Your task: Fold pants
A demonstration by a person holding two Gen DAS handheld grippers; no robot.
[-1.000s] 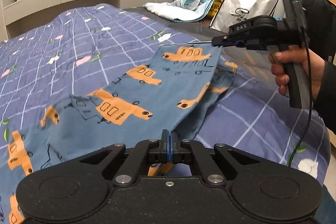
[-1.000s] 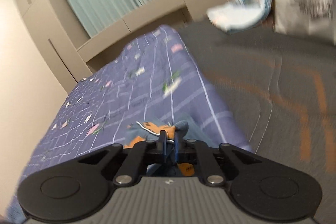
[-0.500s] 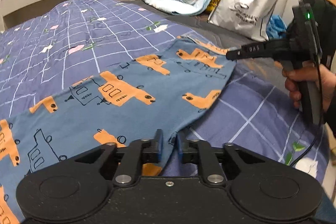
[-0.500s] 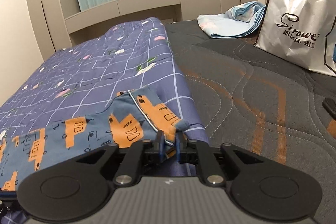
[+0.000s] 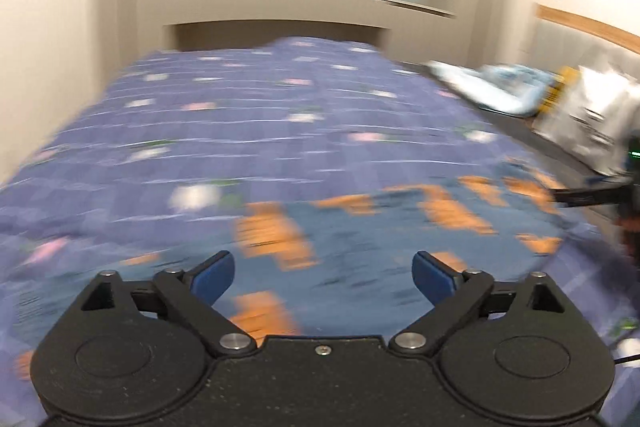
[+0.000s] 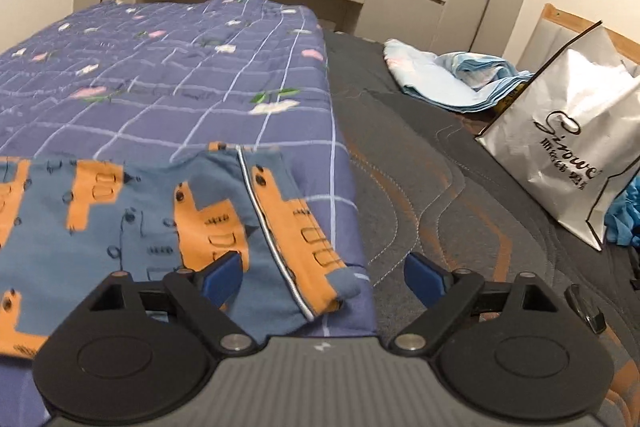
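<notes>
The blue pants with orange truck prints lie flat on the purple checked quilt; their hem end with a white piping stripe lies near the quilt's right edge. My right gripper is open and empty, just above that end. In the blurred left wrist view the pants spread across the quilt in front of my left gripper, which is open and empty. The right gripper shows at the far right edge there.
A white shopping bag stands on the grey mattress to the right. A light blue cloth pile lies behind it. A small dark object lies on the mattress near the right gripper. Wall and cabinets stand beyond the bed.
Both grippers have opened wide and let go of the pants, which now lie flat on the quilt. The left gripper has swung left and pulled back; its view is motion-blurred.
</notes>
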